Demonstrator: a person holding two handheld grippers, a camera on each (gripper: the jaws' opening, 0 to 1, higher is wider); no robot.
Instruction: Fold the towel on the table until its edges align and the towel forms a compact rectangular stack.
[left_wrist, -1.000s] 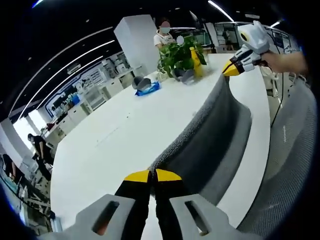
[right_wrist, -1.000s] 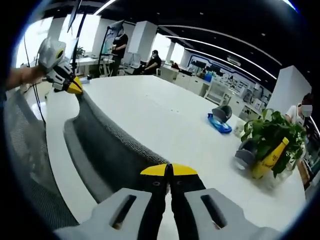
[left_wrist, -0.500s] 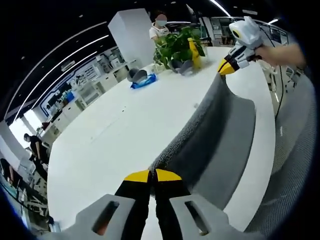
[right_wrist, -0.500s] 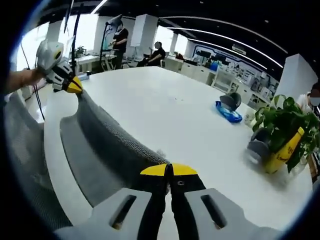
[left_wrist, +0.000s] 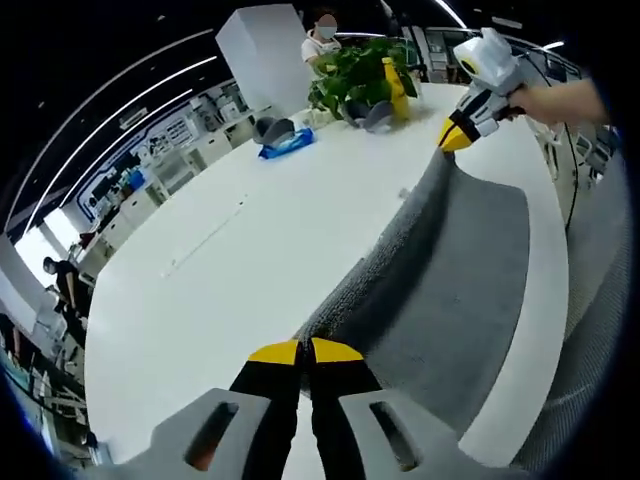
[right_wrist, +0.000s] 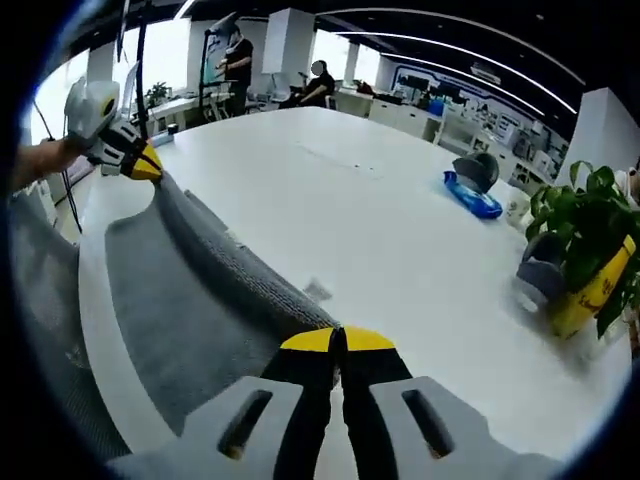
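Towel (left_wrist: 440, 290): on the table (left_wrist: 230, 260), along its near edge — stretched between the two grippers.
Left gripper (left_wrist: 305, 351): at one towel corner.
Right gripper (right_wrist: 337, 340): at the other corner — well apart from the left.
Plant (right_wrist: 585, 225): far side of the table, bottle (right_wrist: 595, 290) just beside it.

Open office: white pillar (left_wrist: 268, 58), ceiling light strips (right_wrist: 452, 52), bright windows (right_wrist: 165, 48).
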